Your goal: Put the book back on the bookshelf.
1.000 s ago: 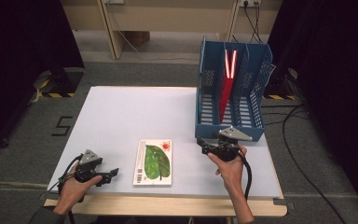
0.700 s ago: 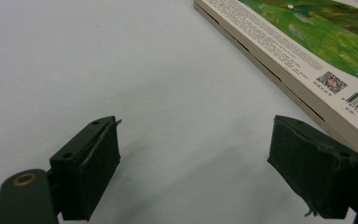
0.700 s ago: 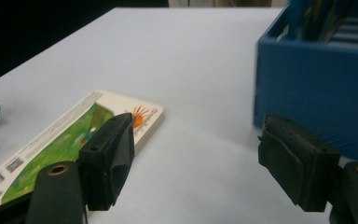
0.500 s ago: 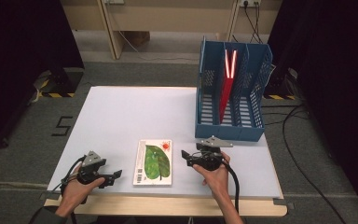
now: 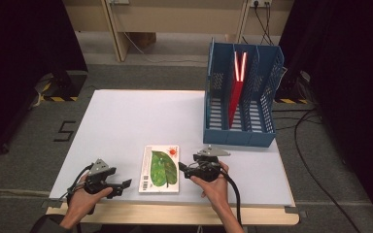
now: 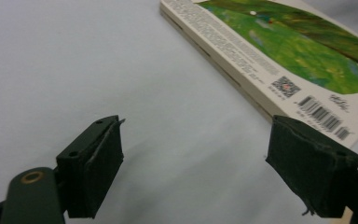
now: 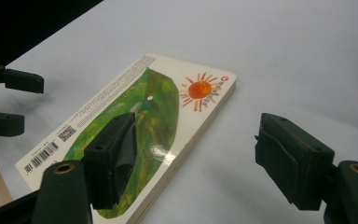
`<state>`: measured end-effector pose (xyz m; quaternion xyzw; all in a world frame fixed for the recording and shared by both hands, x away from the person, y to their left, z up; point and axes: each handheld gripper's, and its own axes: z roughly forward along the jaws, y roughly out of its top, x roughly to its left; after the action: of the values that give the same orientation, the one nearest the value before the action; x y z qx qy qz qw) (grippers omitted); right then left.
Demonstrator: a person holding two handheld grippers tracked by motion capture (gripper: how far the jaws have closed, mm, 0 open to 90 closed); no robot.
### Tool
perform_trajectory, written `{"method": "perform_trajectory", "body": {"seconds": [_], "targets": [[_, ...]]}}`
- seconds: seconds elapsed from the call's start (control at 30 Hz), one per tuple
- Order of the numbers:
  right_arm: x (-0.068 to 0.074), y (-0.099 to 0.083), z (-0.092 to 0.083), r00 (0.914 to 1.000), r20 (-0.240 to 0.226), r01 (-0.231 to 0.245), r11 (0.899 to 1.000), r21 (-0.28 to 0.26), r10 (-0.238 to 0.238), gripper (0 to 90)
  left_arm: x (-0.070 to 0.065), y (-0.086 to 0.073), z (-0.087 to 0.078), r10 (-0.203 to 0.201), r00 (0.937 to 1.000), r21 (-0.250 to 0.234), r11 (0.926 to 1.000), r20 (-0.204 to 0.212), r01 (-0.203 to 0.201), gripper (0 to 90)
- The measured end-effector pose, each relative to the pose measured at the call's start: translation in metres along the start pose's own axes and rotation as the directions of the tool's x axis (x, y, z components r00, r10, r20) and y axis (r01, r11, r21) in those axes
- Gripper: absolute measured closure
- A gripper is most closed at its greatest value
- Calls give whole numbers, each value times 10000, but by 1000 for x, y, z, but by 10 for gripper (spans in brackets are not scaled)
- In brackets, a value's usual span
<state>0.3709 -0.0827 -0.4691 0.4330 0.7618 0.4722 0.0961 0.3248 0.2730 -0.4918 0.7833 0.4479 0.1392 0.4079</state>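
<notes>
Closing in from the right, the right gripper (image 5: 183, 170) is now sitting lower and nearer the flat white board book with a green leaf and orange sun on its cover (image 5: 161, 168) than a second ago, when it was hanging back by the blue plastic slotted file rack (image 5: 240, 131); its jaws are standing wide apart with nothing between them, one jaw hovering over the book's right edge in the right gripper view. Meanwhile the left gripper (image 5: 125, 185) is barely shifting at the book's left side, its jaws having just been closing a little, still apart and holding nothing. Looks like a pickup of the book is being set up, grasp not yet made. Book is lying flat near the front edge of the white rectangular table (image 5: 126, 121), well apart from the rack, where a red book (image 5: 235, 92) is leaning in a slot. Grey carpet floor (image 5: 155, 75), cables and black curtains are surrounding the table.
</notes>
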Motion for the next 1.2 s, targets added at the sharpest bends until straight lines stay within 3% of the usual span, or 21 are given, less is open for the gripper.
{"method": "perform_trajectory", "body": {"seconds": [0.17,0.47,0.77,1.2], "targets": [[5,-2,8,9998,-117,145,9995,271,-142,302,-8,1,2,20,9995,-7,10000,331,-20,197],[8,-2,12,9999,-135,-35,9989,476,42,309,-21,5,12,388,9960,222,9989,804,-407,267],[9,-3,21,9998,-207,-6,9969,784,22,309,-22,5,13,136,9949,266,9995,1000,-163,327],[4,-1,29,9997,-230,-96,9953,963,118,311,-41,10,27,258,9897,267,9992,1408,-298,296]]}}
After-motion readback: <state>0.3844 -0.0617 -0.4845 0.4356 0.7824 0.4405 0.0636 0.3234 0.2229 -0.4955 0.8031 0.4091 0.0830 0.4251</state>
